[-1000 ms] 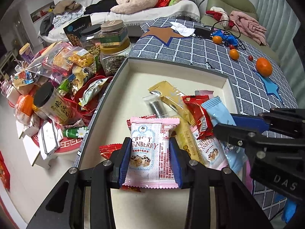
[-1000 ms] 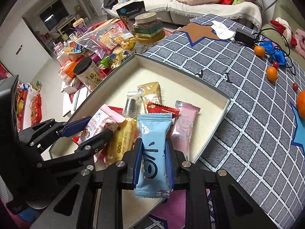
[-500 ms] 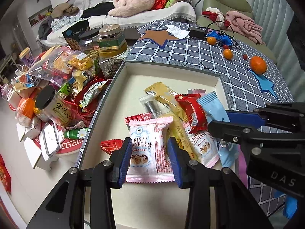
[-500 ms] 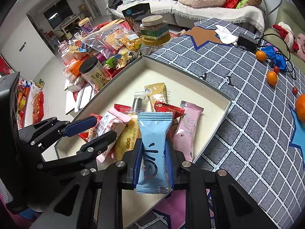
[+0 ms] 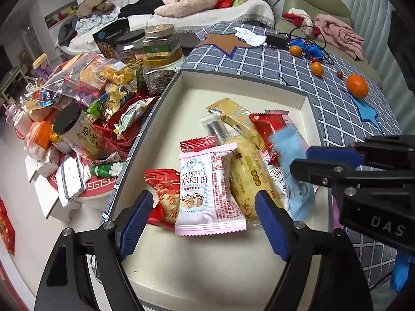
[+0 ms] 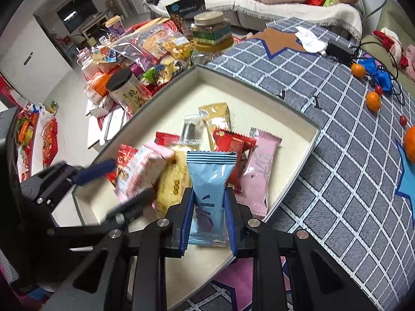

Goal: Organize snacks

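Clearly legible, "CRISPY CRANBERRY" runs across the pink packet point(image 5: 207, 191) lying in the tray point(image 5: 233, 83), loose between the spread jaws of the left gripper point(image 5: 202, 223). Just right of that packet, the right gripper point(image 6: 208, 223) pinches a blue packet point(image 6: 210, 181) above the tray; its print is too smeared to read. Beyond the tray, a dark bag point(image 5: 111, 37) reads "Wonderful", its lower half hidden behind jars.
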The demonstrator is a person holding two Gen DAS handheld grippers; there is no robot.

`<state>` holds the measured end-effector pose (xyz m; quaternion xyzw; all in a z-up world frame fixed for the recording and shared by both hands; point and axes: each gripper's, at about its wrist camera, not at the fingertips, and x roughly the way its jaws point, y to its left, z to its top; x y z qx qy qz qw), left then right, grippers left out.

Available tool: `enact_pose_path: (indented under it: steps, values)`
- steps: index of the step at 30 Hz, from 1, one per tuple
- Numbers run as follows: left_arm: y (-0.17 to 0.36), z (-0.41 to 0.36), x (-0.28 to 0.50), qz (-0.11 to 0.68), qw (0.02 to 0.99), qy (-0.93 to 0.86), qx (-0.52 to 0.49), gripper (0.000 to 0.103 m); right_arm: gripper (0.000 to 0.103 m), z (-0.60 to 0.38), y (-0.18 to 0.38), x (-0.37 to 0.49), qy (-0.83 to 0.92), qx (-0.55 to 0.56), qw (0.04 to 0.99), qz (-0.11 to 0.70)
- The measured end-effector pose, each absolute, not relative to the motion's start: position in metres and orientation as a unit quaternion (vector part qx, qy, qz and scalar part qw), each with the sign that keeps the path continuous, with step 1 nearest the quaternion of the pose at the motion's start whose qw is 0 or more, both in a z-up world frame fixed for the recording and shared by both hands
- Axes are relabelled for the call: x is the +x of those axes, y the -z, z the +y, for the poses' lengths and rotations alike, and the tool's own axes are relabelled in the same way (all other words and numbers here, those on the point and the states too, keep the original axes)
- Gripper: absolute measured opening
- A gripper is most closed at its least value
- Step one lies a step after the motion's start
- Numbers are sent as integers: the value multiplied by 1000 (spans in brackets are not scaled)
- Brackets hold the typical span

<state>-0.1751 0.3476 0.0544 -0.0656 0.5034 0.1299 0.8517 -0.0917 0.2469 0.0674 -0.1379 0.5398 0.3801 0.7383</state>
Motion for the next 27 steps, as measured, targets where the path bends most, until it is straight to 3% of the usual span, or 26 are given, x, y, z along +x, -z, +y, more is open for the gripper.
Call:
enact_pose_path:
  steps: [2, 4, 5, 6, 8, 11, 12, 27]
  values:
    - [-52, 347, -176, 508, 849, -130, -68, 84, 26, 245, -66, -93, -378, -140, 736, 544]
    - [-50, 347, -175, 515, 844, -132, -70, 85, 62, 243, -67, -95, -375, -143, 736, 545]
    - [-47, 346, -175, 521, 840, -133, -70, 85, 90, 242, -69, -97, -370, -147, 744, 537]
    - [-46, 346, -175, 524, 838, -135, -68, 86, 93, 241, -72, -99, -369, -150, 749, 530]
    - [-43, 345, -174, 534, 830, -151, -58, 91, 93, 240, -75, -102, -369, -157, 751, 525]
    - [-40, 344, -175, 542, 822, -167, -46, 91, 94, 238, -77, -103, -360, -160, 752, 528]
    - [-40, 344, -176, 541, 823, -169, -44, 91, 103, 238, -76, -103, -354, -164, 753, 530]
    - [-42, 338, -193, 547, 816, -181, -45, 91, 103, 226, -80, -115, -345, -182, 754, 528]
